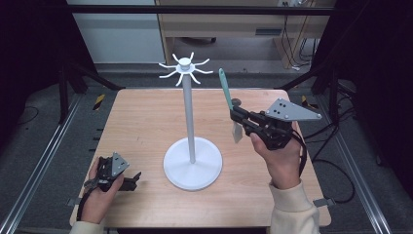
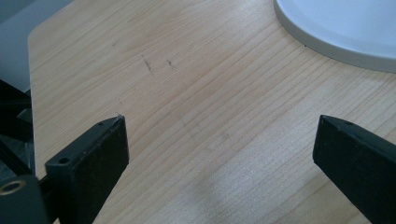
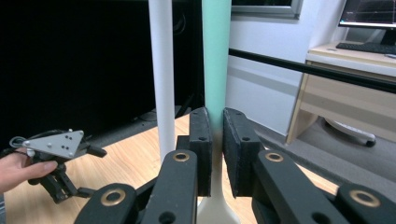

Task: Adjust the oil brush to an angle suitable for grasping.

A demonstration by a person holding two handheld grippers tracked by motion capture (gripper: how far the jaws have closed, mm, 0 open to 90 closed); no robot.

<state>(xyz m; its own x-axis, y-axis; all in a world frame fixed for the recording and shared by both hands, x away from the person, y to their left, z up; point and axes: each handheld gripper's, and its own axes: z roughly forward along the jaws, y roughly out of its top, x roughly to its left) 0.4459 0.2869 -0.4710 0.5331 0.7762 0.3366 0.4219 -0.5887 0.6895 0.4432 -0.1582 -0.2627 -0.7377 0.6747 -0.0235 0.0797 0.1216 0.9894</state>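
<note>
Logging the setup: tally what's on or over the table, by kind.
White hook stands: 1
Green-handled spatulas: 1, held upright in the right gripper
Handheld grippers: 2, including the left gripper resting open on the table
Total: 4

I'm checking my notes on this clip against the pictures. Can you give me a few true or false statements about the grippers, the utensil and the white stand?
1. The right gripper is shut on the green-handled utensil. True.
2. The left gripper grips the stand's base. False: its jaws are wide apart over bare table, with the base off to one side.
3. The utensil hangs from a hook at the top of the white stand. False: it is in the right gripper, beside the pole, handle up.
4. The stand is upright on the table. True.
</note>
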